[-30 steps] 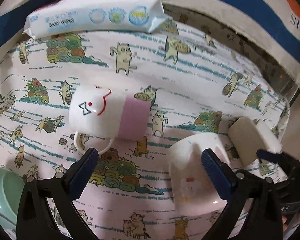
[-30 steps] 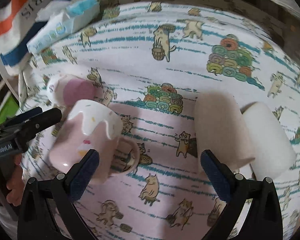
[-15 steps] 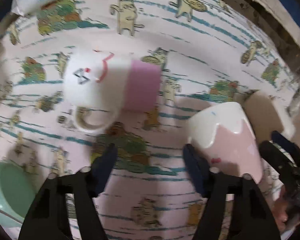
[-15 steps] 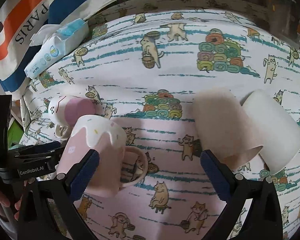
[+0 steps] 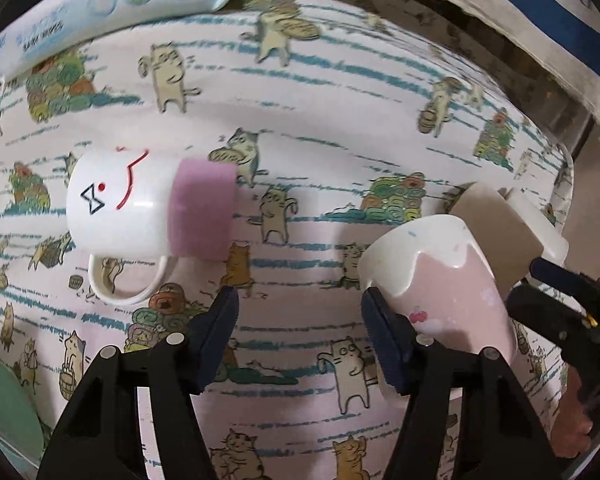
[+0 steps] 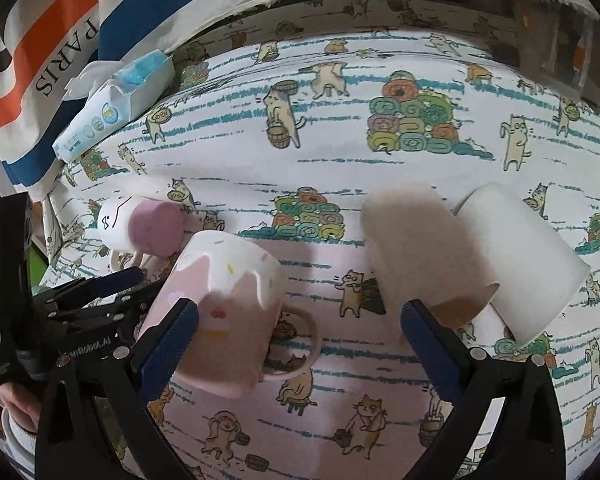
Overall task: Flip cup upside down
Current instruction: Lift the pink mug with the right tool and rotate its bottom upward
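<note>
A pink mug with a white drip rim (image 5: 444, 280) (image 6: 220, 308) stands upside down on the cat-print cloth, handle toward the right gripper. A white and pink mug (image 5: 152, 208) (image 6: 140, 226) lies on its side to its left, handle on the cloth. My left gripper (image 5: 300, 336) is open and empty; its right finger is beside the pink mug. My right gripper (image 6: 300, 332) is open and empty, with the pink mug just inside its left finger.
Two paper cups, beige (image 6: 424, 252) and white (image 6: 520, 256), lie on their sides at the right. A baby wipes pack (image 5: 100, 4) lies at the cloth's far edge. A green bowl (image 5: 0, 412) sits at the near left. A striped bag (image 6: 60, 40) is behind.
The left gripper's fingers narrowed from wide open a second ago and stand clear of the pink mug. The right gripper drew back a little. The pink mug stays standing upside down.
</note>
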`<state>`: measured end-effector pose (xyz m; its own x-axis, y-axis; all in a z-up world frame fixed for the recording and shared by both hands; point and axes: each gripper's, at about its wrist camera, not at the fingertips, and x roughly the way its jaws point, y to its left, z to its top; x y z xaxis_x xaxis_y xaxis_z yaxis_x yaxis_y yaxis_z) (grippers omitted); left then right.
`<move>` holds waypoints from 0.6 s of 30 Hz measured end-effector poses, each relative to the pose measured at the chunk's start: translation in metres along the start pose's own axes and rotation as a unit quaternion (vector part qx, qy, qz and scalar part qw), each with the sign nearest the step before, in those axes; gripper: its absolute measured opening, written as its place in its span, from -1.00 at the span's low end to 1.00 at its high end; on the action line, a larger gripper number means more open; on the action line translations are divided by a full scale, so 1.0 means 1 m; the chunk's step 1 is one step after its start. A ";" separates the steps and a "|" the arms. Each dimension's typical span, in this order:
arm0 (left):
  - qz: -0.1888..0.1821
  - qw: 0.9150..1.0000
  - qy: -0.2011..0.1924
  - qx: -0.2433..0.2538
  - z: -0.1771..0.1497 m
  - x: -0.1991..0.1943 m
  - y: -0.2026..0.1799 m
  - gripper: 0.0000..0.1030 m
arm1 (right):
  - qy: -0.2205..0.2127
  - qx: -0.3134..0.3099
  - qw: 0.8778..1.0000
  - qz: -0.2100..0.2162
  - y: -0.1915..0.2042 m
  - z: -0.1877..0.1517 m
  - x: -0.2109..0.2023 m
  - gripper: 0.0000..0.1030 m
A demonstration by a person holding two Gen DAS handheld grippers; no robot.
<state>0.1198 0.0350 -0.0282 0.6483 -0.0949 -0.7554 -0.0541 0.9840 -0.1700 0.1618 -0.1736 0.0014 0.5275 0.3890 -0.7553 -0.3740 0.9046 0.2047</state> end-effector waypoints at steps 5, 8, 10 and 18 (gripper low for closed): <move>-0.011 0.999 -0.033 -0.003 0.001 -0.017 -0.001 0.55 | -0.016 0.000 1.000 0.005 0.001 -0.001 -0.005 0.98; -0.015 0.997 -0.079 -0.005 0.003 -0.036 -0.001 0.60 | -0.041 0.005 0.999 0.024 0.002 -0.001 -0.015 0.98; -0.014 0.992 -0.124 -0.005 0.004 -0.053 -0.001 0.74 | -0.063 0.012 0.998 0.027 0.003 -0.001 -0.024 0.98; 0.002 0.967 -0.253 0.014 0.003 -0.117 -0.002 0.99 | -0.080 0.029 0.996 -0.007 0.024 0.001 -0.061 0.98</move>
<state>0.0466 0.0447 0.0627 0.9376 -0.0115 -0.3475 -0.0412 0.9887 -0.1440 0.1216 -0.1753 0.0530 0.6495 0.3945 -0.6500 -0.3229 0.9171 0.2339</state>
